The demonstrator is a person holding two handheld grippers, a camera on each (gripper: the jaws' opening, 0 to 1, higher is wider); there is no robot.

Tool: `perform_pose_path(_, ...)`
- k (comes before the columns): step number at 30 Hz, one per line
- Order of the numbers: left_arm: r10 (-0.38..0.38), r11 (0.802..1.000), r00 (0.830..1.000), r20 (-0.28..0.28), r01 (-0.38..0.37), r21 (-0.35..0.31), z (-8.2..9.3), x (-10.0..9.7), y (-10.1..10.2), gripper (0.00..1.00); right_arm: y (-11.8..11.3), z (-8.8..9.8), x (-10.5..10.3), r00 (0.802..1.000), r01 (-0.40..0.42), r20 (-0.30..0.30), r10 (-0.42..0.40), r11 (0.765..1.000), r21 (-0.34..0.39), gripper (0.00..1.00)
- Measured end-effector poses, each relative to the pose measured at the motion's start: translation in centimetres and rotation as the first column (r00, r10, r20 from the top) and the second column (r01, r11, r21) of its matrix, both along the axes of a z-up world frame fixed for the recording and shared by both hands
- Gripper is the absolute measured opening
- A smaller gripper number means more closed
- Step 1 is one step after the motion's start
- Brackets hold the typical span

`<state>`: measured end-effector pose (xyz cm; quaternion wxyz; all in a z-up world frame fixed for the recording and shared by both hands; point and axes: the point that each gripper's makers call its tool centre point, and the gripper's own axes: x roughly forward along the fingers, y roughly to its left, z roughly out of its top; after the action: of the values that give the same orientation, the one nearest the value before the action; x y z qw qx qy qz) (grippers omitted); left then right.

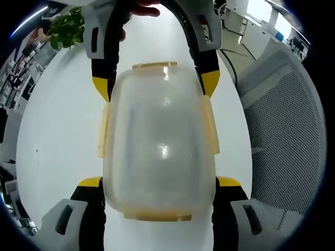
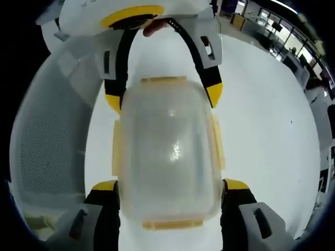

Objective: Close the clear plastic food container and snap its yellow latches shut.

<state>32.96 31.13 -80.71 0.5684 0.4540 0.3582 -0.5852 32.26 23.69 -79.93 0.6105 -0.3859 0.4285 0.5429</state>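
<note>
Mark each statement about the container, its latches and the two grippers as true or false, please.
1. The lid is on the container. True.
2. The latches are red. False: they are yellow.
3. The left gripper straddles one end of the container and the right gripper the other end. True.
4. The container stands on a black table. False: the table is white.
5. A mesh chair stands beside the table. True.
</note>
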Motion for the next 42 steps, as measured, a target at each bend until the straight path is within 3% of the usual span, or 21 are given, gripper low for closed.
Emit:
perform_pose_path(12,-0.011,1.000,1.000,0.000,0.011,0.001,0.0,0.0,0.9,0.85,0.9,0.1,-0.1,1.000,0.010,0.005,-0.010,1.000,0.008,0.80)
perform_pose_path(42,0.011,1.000,1.000,0.002,-0.011,0.018,0.0,0.6,7.8,0.86,7.9,0.1,0.7,1.000,-0.022,0.008,0.022,0.999,0.040,0.80)
